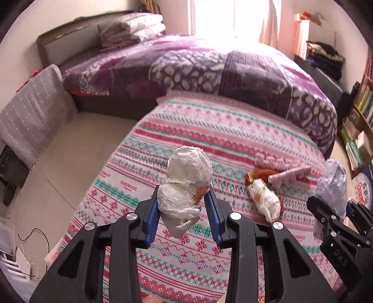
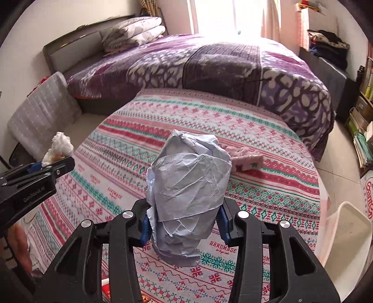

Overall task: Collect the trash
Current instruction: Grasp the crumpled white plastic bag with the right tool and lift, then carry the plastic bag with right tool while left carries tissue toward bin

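A wrapper [image 1: 265, 200] lies on the cloth [image 1: 186, 130], before the quilt [image 1: 209, 70].

Left gripper [image 1: 184, 200] clamped; right gripper [image 2: 184, 219] clamped (both tilted down).

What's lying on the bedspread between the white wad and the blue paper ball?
In the left wrist view, an orange peel, a smaller white wad and pink knitted pieces lie between the white wad and the blue paper ball.

Bedroom: bright far window [image 1: 223, 21]; bed [image 1: 186, 67] with purple quilt; bookshelf [image 1: 363, 102] right; pale tiled floor [image 1: 70, 149] left.
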`<state>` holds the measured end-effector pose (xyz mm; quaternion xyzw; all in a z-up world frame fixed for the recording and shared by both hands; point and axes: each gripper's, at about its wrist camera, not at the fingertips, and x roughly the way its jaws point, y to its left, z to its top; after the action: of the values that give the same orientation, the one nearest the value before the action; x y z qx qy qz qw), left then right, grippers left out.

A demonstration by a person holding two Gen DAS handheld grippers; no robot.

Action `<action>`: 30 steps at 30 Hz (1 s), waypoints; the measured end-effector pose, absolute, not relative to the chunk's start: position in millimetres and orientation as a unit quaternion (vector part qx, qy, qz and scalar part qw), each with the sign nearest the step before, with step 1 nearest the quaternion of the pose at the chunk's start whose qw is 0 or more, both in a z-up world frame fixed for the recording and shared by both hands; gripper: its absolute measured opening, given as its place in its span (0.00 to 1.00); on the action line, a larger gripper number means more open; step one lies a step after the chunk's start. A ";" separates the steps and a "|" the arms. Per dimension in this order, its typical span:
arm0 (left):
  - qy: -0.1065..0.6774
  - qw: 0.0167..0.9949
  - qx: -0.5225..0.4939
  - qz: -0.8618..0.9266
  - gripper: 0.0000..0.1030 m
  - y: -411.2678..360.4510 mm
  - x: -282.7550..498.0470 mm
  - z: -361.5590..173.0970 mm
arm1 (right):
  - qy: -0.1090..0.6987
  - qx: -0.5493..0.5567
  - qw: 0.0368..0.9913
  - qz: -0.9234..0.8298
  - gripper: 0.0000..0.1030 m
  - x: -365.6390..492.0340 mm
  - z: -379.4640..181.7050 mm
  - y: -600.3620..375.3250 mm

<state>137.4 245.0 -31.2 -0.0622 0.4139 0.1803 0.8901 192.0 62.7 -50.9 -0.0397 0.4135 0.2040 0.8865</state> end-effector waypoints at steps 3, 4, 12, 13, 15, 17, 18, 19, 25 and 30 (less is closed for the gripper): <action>0.366 0.905 -0.071 0.206 0.36 244.1 126.0 -7.9 | 0.382 -0.033 0.906 0.178 0.41 186.1 -32.1 57.9; 0.352 0.909 -0.075 0.212 0.36 243.8 122.8 -1.0 | 0.373 -0.030 0.912 0.170 0.41 184.2 -27.1 56.0; 0.285 0.925 -0.084 0.238 0.36 226.9 107.2 22.8 | 0.323 -0.009 0.937 0.133 0.42 169.6 -3.4 34.3; 0.283 0.925 -0.086 0.238 0.36 224.2 106.8 23.6 | 0.319 -0.006 0.939 0.130 0.42 168.7 -1.7 31.2; 0.280 0.927 -0.088 0.236 0.36 218.8 106.1 24.8 | 0.312 0.001 0.942 0.124 0.42 166.3 2.1 25.3; 0.277 0.928 -0.089 0.232 0.36 213.7 107.0 26.7 | 0.311 0.003 0.943 0.121 0.42 166.2 4.2 20.4; 0.277 0.929 -0.089 0.230 0.36 210.5 107.9 26.8 | 0.310 0.006 0.943 0.119 0.42 166.0 5.2 17.3; 0.276 0.929 -0.088 0.229 0.36 207.4 108.9 27.0 | 0.308 0.009 0.944 0.117 0.42 165.2 6.3 15.3; 0.283 0.929 -0.087 0.222 0.36 193.7 112.7 23.1 | 0.292 0.014 0.950 0.106 0.42 161.7 12.0 3.4; 0.287 0.928 -0.094 0.218 0.36 187.8 117.2 22.6 | 0.291 0.018 0.952 0.097 0.42 163.7 14.2 -6.4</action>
<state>117.2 187.8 22.6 -0.0938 0.2873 0.2177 0.9280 163.7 -6.4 14.2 0.0182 0.2910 0.0973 0.9516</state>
